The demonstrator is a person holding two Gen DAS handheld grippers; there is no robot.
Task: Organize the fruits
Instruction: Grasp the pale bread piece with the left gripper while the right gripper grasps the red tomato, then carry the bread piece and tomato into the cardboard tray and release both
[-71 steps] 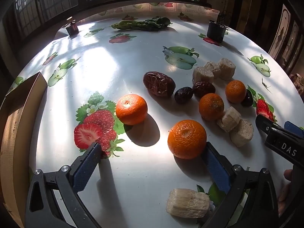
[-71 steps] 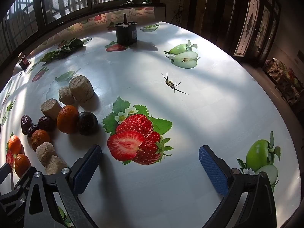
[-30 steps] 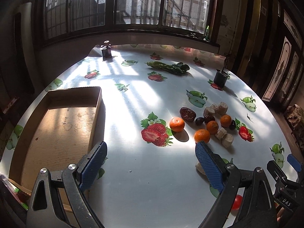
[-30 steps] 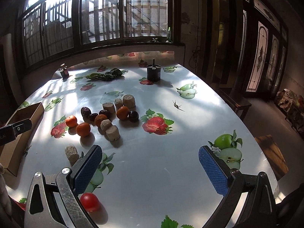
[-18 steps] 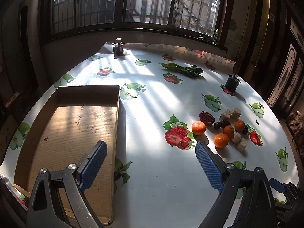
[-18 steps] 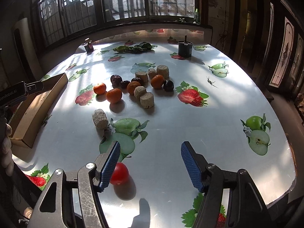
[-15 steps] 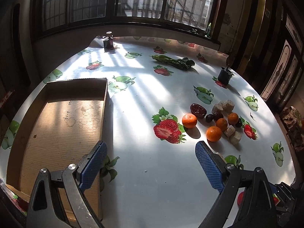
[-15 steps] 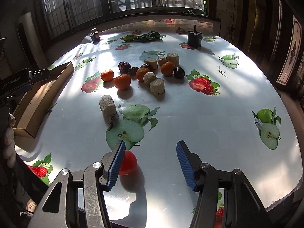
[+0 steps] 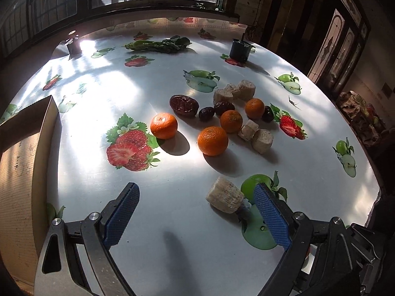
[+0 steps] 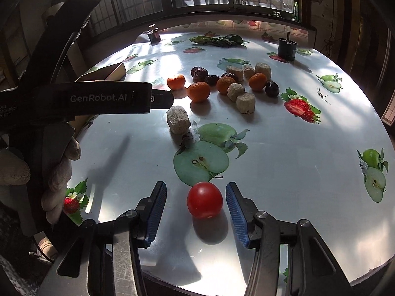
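A red tomato [image 10: 205,200] lies near the table's front edge, between the open fingers of my right gripper [image 10: 196,214]; the pads do not touch it. Several oranges [image 9: 212,140], dark dates [image 9: 184,105] and beige cut chunks [image 9: 262,141] lie grouped mid-table; the group also shows in the right wrist view [image 10: 199,91]. One beige chunk [image 9: 225,198] lies apart, just ahead of my left gripper [image 9: 196,215], which is open and empty. The left gripper's body [image 10: 81,101] crosses the right wrist view at left.
A cardboard tray [image 9: 23,153] lies at the table's left edge. Leafy greens [image 9: 160,44], a dark cup [image 9: 240,50] and a small dark jar [image 9: 72,44] stand at the far side. The fruit-print tablecloth [image 9: 133,148] covers the round table.
Both grippers have come closer to the table. The right gripper's fingers now flank the tomato. The left gripper has swung right, away from the tray, toward the lone beige chunk.
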